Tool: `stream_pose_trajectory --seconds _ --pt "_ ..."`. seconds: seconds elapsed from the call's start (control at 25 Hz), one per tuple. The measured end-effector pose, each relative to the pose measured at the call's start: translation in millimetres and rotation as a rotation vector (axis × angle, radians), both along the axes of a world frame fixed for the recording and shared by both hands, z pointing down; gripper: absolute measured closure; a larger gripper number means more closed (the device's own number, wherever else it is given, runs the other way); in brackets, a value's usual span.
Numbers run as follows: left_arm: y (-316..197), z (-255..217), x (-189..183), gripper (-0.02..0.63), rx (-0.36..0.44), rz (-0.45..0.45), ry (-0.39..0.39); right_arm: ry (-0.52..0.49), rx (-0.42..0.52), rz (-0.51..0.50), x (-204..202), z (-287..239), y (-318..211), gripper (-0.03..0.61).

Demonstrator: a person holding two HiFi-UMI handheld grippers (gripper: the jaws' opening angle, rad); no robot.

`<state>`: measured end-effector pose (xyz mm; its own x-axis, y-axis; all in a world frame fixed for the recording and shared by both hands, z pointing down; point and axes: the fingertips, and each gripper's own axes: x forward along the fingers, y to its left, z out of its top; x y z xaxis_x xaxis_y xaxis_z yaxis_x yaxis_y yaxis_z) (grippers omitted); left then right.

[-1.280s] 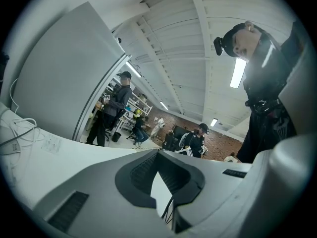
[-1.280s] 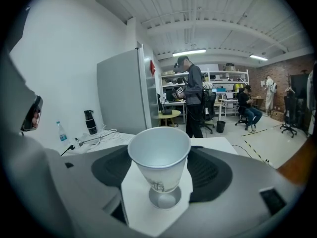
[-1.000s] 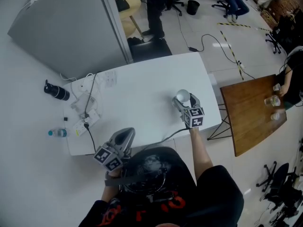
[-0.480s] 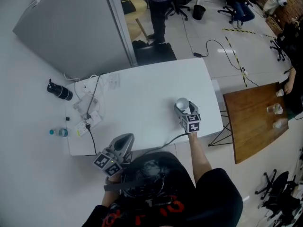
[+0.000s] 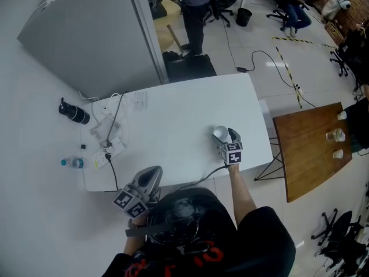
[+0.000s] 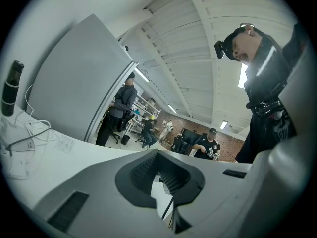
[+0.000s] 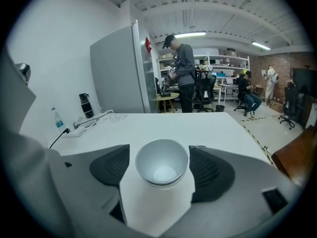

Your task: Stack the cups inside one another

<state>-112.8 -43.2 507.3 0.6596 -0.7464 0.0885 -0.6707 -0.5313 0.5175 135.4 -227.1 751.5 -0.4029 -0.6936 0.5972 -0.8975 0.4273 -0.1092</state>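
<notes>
White rectangular table (image 5: 173, 117) in an open workshop.
Right gripper (image 5: 225, 136) is opening around nested white cups (image 7: 162, 163); left gripper (image 5: 151, 173) closed, empty.

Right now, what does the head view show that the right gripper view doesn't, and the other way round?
Only the head view: the left hand-held gripper at the white table's near edge, and the person's forearm. Only the right gripper view: the cup's hollow inside, standing between the right hand-held gripper's opening jaws. Both: the cup, the white table, the black bottle and the water bottle.
</notes>
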Motion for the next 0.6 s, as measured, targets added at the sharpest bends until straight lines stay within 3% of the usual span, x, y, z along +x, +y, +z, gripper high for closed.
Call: stream_pose_trajectory --seconds 0.6 --pt "-14.5 6.2 -6.1 0.611 -0.002 0.022 0.008 -0.069 0.024 0.065 3.0 -22.4 34.0 0.19"
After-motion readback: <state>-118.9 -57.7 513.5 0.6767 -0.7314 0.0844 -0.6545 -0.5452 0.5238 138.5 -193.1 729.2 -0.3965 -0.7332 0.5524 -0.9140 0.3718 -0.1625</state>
